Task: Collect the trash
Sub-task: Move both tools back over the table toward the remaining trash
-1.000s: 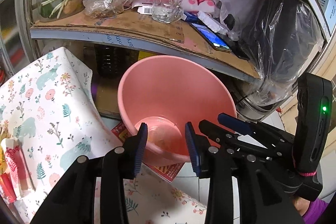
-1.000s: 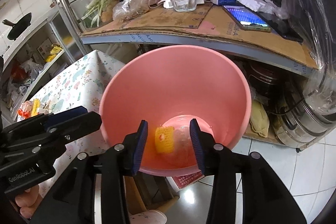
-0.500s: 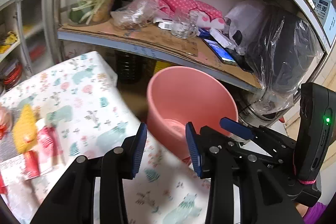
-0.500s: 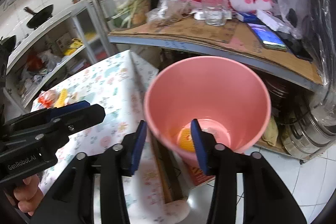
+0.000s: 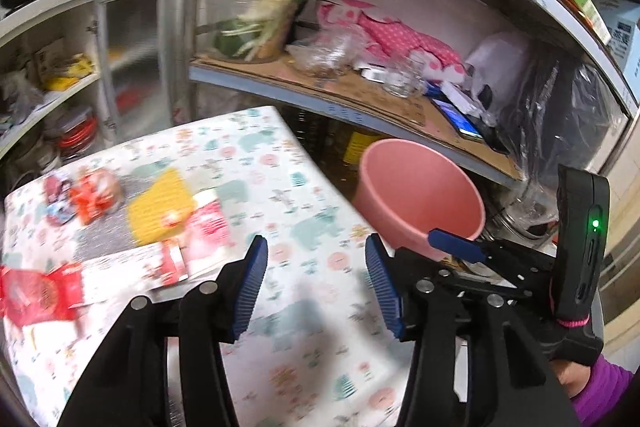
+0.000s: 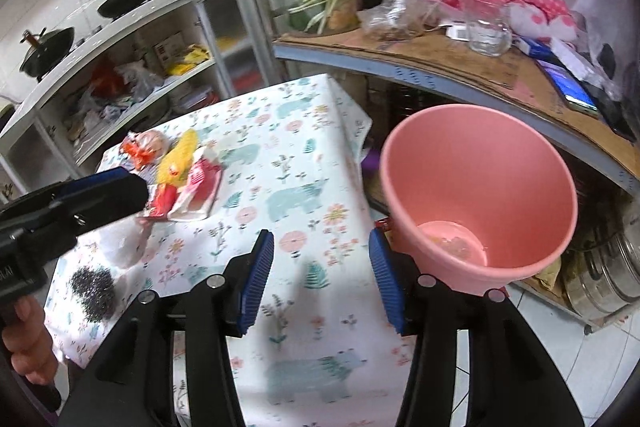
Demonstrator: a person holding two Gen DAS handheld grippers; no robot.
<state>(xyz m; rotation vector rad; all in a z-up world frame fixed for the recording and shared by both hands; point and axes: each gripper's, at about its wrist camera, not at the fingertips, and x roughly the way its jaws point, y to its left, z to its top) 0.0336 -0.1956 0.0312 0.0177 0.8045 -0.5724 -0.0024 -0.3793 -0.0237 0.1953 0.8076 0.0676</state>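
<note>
Now, left to right from my jaws:
Wrappers: a heap of trash (image 5: pixel 160 223) on the flowered tablecloth (image 5: pixel 304 227), ahead and to the left of my left gripper (image 5: pixel 316 283); red packets (image 5: pixel 36 291), a yellow piece (image 6: pixel 178 157), a pink packet (image 6: pixel 200 183), all blurred.
Dark patch: a black speckled spot (image 6: pixel 92 287) on the cloth, left of my right gripper (image 6: pixel 320 277) and under my left one as the right camera sees it.
Left jaws: spread and opening wider, nothing between them, only cloth beyond.
Right jaws: spread too, empty, over the cloth's near edge.
Pink bucket (image 6: pixel 480 187): off the table's right edge, just right of my right finger; something pale lies at its bottom, too blurred to name.
Shelf (image 6: pixel 440 59): behind and above the bucket, with a glass jar (image 6: pixel 486 31) and a phone (image 6: pixel 570 91).
</note>
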